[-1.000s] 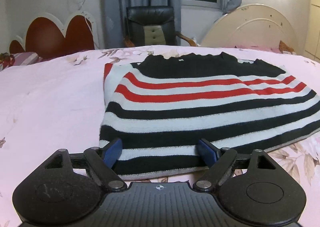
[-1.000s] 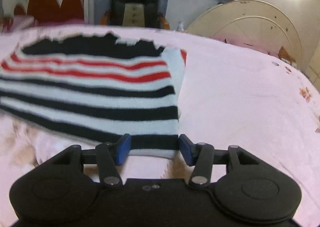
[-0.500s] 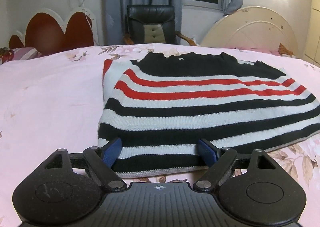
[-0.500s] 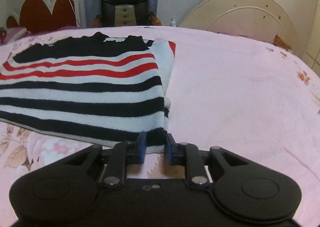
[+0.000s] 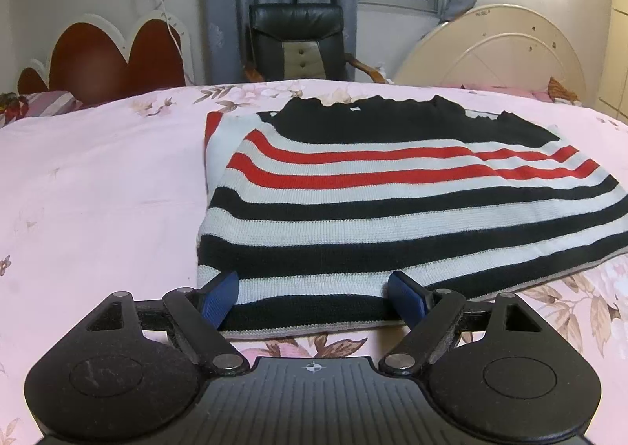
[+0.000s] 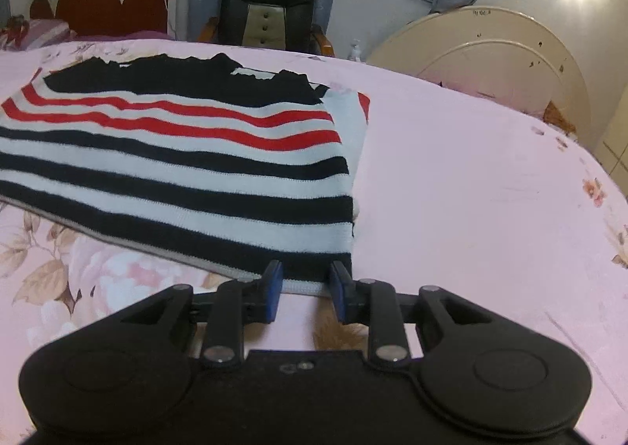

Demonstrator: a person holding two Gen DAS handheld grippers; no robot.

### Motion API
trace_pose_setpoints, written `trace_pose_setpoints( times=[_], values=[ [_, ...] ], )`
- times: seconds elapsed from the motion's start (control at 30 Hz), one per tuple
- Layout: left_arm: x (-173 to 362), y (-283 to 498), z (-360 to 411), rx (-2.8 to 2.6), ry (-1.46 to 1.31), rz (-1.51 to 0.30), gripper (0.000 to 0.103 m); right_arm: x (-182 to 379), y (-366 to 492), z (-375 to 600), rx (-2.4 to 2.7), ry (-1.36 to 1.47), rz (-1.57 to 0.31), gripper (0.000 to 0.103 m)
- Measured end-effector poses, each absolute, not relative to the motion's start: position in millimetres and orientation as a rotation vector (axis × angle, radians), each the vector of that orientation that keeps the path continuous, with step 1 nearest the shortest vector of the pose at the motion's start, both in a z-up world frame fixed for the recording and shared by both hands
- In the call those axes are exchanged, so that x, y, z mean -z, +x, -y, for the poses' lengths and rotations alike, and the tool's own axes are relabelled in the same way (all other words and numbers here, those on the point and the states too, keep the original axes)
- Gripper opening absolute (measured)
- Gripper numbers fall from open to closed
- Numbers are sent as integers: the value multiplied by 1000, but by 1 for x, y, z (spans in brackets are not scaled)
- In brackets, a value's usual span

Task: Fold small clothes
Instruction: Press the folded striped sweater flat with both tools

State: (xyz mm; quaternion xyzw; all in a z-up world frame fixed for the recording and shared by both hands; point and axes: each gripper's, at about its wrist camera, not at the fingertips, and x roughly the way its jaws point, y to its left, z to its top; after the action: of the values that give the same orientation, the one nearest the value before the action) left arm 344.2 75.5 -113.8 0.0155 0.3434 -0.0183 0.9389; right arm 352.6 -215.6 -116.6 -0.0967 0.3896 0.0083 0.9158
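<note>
pink bedspread [image 5: 98, 189] | striped sweater [image 5: 392, 209] | left hand-held gripper [image 5: 314, 297] spread wide | right hand-held gripper [image 6: 304, 284] parted, straddling hem corner

The right gripper [image 6: 304, 290], whose jaws stood wide a second ago and then nearly pinched together at the hem corner of the striped sweater [image 6: 184, 154], now has them partly apart again, straddling that corner. In its view the sweater lies farther left and the blur of a second ago is gone.
</note>
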Motion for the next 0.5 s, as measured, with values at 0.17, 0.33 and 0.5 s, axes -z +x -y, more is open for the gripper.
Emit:
trace_pose_setpoints(
  times=[0.17, 0.33, 0.5],
  values=[
    [105, 342, -75, 35, 26, -726, 83, 100, 336, 219, -21, -129, -766, 34],
    [90, 308, -84, 35, -55, -657, 83, 83, 319, 219, -30, -114, -734, 37],
    [101, 290, -109, 58, -323, -681, 82, 73, 305, 211, -57, -117, -719, 37]
  ],
)
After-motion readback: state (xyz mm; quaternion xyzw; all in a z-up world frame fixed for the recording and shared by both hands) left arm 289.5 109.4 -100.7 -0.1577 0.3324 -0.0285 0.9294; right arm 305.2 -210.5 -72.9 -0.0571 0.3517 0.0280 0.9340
